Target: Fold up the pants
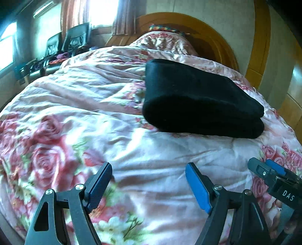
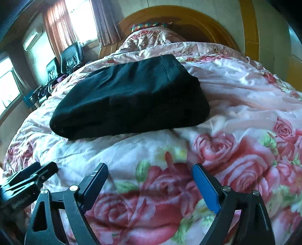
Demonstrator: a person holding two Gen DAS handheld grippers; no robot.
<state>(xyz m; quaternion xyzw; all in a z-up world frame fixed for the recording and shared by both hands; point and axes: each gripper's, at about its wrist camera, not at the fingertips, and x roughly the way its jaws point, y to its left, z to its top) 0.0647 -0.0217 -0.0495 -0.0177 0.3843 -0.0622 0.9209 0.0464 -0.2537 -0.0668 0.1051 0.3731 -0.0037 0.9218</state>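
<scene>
The dark pants (image 1: 198, 98) lie folded into a thick, compact bundle on the rose-patterned quilt (image 1: 75, 105); in the right wrist view the pants (image 2: 132, 96) sit up the bed from my fingers. My left gripper (image 1: 149, 185) hovers open over bare quilt, well short of the bundle, nothing between its blue pads. My right gripper (image 2: 151, 186) is open too, empty, over a printed rose. Each gripper shows at the edge of the other's view: the right gripper (image 1: 268, 169) at the lower right, the left gripper (image 2: 40, 168) at the lower left.
A rounded wooden headboard (image 1: 222, 37) rises behind a quilt-covered pillow hump (image 1: 164, 41). Black chairs (image 1: 75, 37) and small clutter stand along the bed's left side under curtained windows (image 2: 79, 17). Wooden panels (image 1: 290, 105) border the right.
</scene>
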